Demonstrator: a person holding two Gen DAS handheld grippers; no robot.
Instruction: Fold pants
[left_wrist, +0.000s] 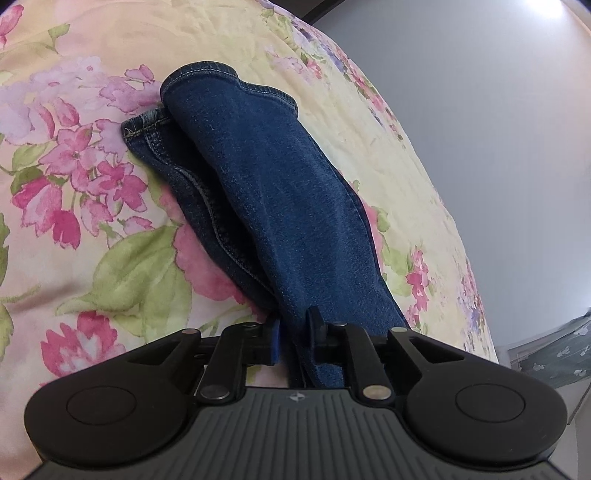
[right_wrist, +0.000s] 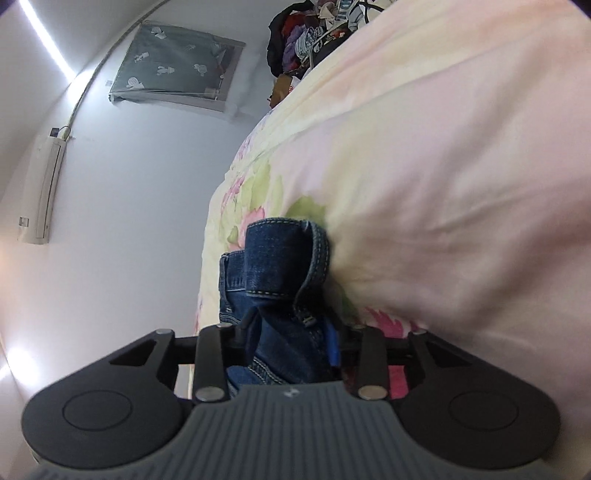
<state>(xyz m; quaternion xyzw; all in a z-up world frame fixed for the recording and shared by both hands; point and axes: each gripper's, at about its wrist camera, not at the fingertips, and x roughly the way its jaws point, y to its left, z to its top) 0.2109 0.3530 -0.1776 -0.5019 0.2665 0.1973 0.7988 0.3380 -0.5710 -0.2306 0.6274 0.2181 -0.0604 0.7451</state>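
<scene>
Denim pants (left_wrist: 258, 192) lie doubled over on a floral bedspread (left_wrist: 92, 240), stretching away from the left gripper (left_wrist: 295, 332), whose jaws are nearly together and clamp the near end of the fabric. In the right wrist view the right gripper (right_wrist: 288, 339) has the waistband (right_wrist: 284, 258) bunched between its jaws (whether the pads press firmly is unclear).

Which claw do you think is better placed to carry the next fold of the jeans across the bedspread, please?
Probably the left claw: it is shut on one end of the jeans, whose whole length lies ahead on the bedspread. The right claw has only bunched denim.
</scene>
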